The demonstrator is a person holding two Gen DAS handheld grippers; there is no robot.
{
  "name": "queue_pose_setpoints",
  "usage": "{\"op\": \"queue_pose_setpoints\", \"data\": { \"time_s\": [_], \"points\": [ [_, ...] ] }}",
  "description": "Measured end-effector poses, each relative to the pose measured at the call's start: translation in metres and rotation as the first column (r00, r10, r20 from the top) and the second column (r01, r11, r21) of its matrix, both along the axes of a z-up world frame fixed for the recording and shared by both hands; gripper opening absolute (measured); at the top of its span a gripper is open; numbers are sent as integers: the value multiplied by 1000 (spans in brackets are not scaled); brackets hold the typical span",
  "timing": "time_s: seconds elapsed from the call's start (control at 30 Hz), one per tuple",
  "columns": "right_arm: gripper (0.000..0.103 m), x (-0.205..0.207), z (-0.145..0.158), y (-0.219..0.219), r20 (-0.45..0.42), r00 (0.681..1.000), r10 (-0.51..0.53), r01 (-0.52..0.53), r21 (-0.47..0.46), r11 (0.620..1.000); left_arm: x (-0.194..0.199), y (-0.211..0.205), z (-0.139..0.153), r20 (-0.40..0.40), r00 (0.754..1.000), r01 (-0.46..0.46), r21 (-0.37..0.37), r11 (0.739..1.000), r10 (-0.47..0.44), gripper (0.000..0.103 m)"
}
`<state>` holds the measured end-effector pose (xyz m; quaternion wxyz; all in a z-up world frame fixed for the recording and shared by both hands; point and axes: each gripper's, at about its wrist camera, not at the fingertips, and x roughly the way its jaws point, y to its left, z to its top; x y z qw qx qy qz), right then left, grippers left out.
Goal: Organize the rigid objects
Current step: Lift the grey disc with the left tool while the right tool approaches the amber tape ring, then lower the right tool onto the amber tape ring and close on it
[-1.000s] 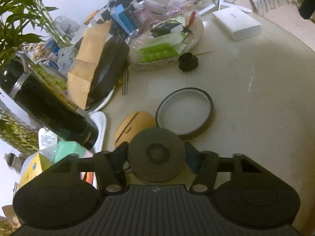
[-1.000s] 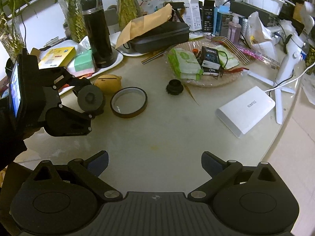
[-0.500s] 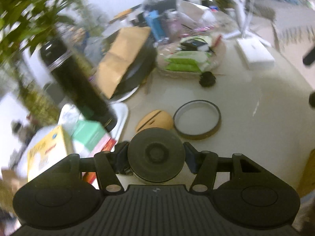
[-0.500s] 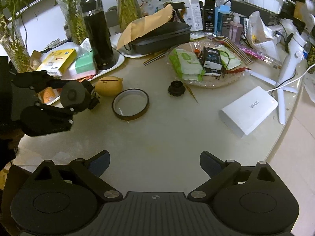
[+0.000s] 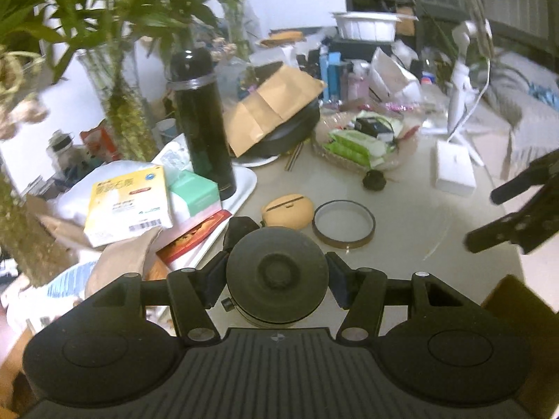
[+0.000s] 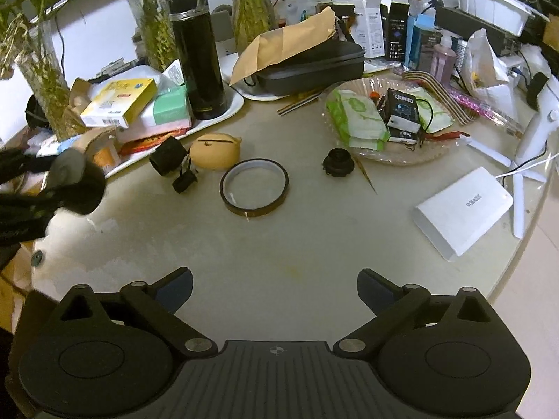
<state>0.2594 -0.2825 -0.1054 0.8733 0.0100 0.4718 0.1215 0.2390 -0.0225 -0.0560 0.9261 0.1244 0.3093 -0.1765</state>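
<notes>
Left wrist view: the left gripper (image 5: 276, 276) is clenched on a round dark knob-topped object (image 5: 276, 272), carried above the counter (image 5: 412, 216) near its left edge, just short of the tan pouch (image 5: 287, 211) and tape roll (image 5: 343, 223). The curved sides offer little purchase; a tilt could let it slip and strike either one.

Right wrist view: the right gripper (image 6: 274, 288) hangs released and empty over the counter's near edge. The left gripper shows blurred at far left, so a hasty set-down may scatter the small black parts (image 6: 174, 163) beside the pouch.
</notes>
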Motion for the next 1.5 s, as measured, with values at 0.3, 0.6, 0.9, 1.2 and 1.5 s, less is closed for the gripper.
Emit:
{"op": "queue_pose_setpoints", "data": {
  "time_s": [0.3,0.6,0.9,1.2,1.5],
  "points": [
    [91,19,-11,8,-12,1000,-19,19,10,1000,-18,21,0,-17,998,-65,-132,989,63,58],
    [67,49,-25,11,-43,998,-38,39,29,999,-20,38,-8,-10,992,-128,-206,970,128,58],
    [64,83,-46,23,-90,995,-45,48,36,998,-22,43,-13,25,989,-133,-240,962,143,58],
    [64,119,-69,43,-120,988,-97,97,-6,995,-25,44,-15,53,987,-138,-234,962,154,58],
    [32,125,-80,63,-85,996,-27,17,-119,993,-23,45,-17,46,986,-142,-236,961,157,58]
  ]
}}
